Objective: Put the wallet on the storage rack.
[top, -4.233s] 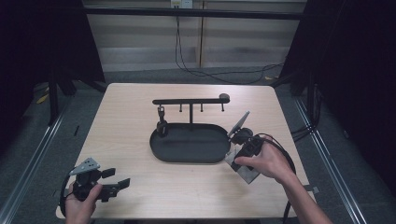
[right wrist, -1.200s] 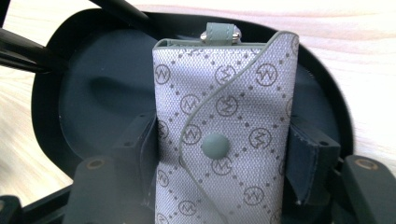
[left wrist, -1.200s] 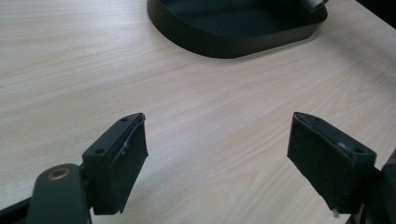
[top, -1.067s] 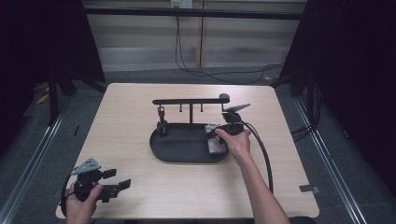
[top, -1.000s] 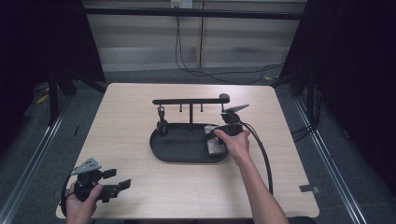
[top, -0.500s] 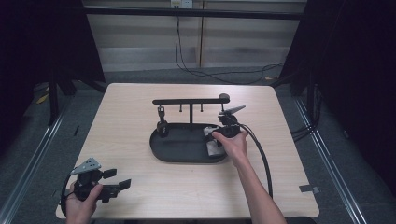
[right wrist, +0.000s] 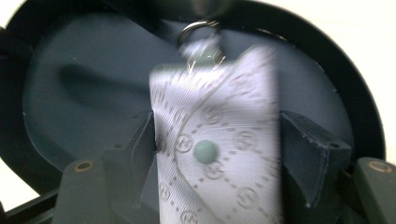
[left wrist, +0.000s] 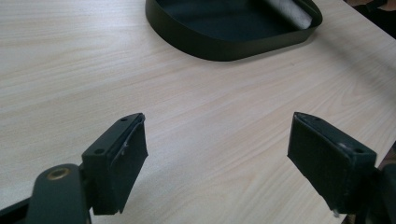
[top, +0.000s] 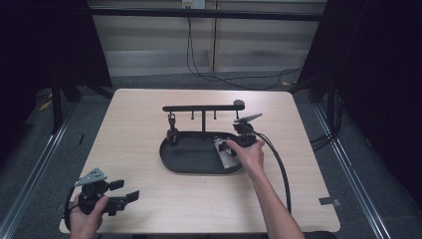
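A white patterned pouch (right wrist: 215, 121) with a metal key ring (right wrist: 198, 28) sits between the jaws of my right gripper (right wrist: 215, 154), which press on its two sides. It hangs over the right end of the black oval tray (top: 191, 154). The high view has my right gripper (top: 228, 149) and the pouch (top: 223, 153) at the tray's right end. My left gripper (top: 125, 191) rests near the table's front left corner, open and holding nothing. In the left gripper view its jaws (left wrist: 219, 158) stand wide apart over bare wood.
A black T-shaped hanger bar (top: 201, 107) with small hooks rises from the tray's back edge. A dark item (top: 172, 133) hangs at its left. The right gripper's cable (top: 278, 169) loops over the table. The tray's wall (left wrist: 224, 44) lies ahead of the left gripper.
My right gripper has carried the pouch from the table right of the tray to over the tray's right end, then shifted slightly left. The left gripper has not moved.
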